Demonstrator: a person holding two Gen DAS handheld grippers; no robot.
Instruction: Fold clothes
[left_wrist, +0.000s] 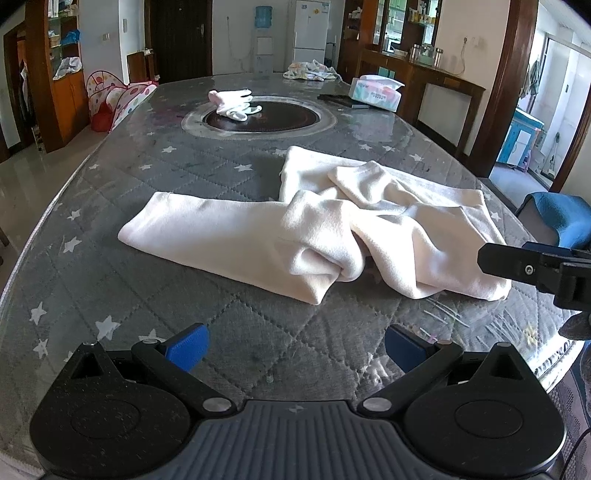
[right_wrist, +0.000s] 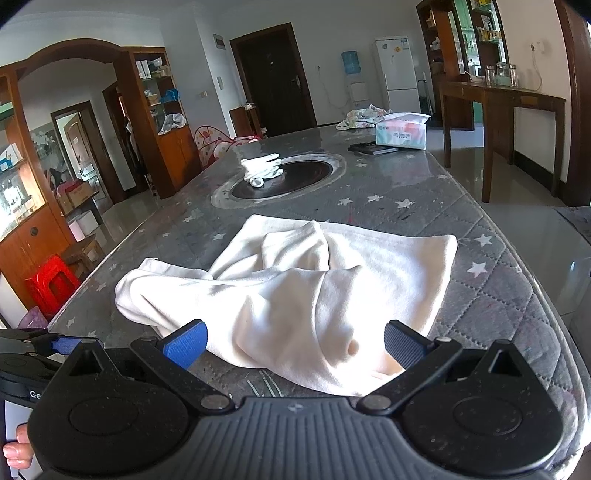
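From the left wrist view, the left tool (left_wrist: 295, 345) hangs with its blue pads spread wide and nothing between them, over bare quilted cover at the near edge of the tabletop (left_wrist: 110, 177). The cream garment (left_wrist: 288, 229) lies just ahead, toward the near right part of the tabletop, one long leg stretched flat to the left and the rest bunched in overlapping folds. The right tool (left_wrist: 532, 267) enters from the right edge of this view, just beside the garment's right end; whether it is open cannot be told here. The likely trouble is a pinch into the heaped middle, which would catch several layers at once and drag the flat leg out of line. To the left of the garment the cover is open, so there is room to sweep or lay a fold that way.

From the right wrist view, the right tool (right_wrist: 295, 345) is also spread wide and grips nothing, though the garment's (right_wrist: 303, 291) near hem lies between its pads. The tabletop's right edge (right_wrist: 524, 280) runs close beside the cloth, so a pull to the right could slide fabric over the rim. Farther back, small white clothes (right_wrist: 262, 170) rest on the dark round inset, well apart, and a tissue box (right_wrist: 400, 131) stands near the far right corner; neither crowds the work.
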